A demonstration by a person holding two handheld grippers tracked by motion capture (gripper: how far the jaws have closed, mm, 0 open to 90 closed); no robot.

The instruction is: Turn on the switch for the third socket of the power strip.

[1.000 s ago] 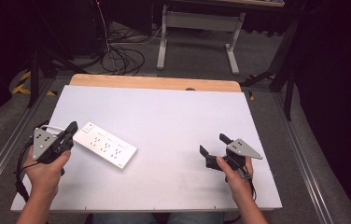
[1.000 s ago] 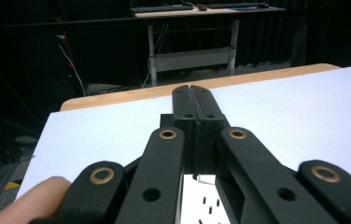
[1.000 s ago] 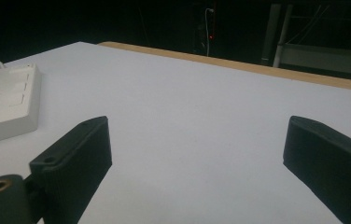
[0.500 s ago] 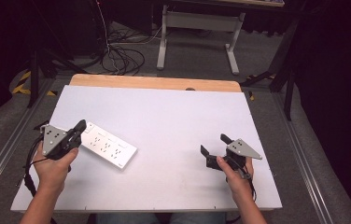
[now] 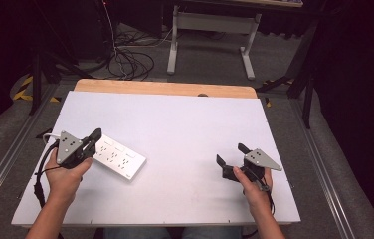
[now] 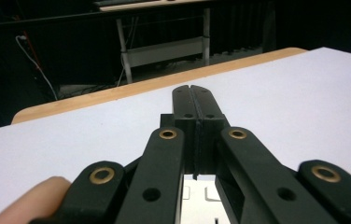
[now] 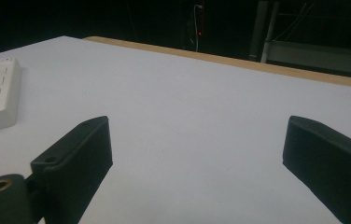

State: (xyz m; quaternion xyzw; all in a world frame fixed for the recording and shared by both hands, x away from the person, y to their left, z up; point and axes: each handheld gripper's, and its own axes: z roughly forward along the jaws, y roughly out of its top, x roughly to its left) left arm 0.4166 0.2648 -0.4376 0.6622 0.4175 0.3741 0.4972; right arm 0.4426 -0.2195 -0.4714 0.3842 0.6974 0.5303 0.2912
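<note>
Fingers (image 6: pixel 194 100) of our left gripper (image 5: pixel 94 137) are pressed together, empty, over the power strip (image 5: pixel 118 158) to nudge it; right gripper (image 5: pixel 231 156), well right of it, gapes, idle.

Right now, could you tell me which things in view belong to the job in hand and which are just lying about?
In the job:
- white power strip on the table
- left tongs, shut, over the strip's near end
- right tongs, open, apart from the strip

Lying about:
- cables on the floor
- metal stand behind the table
</note>
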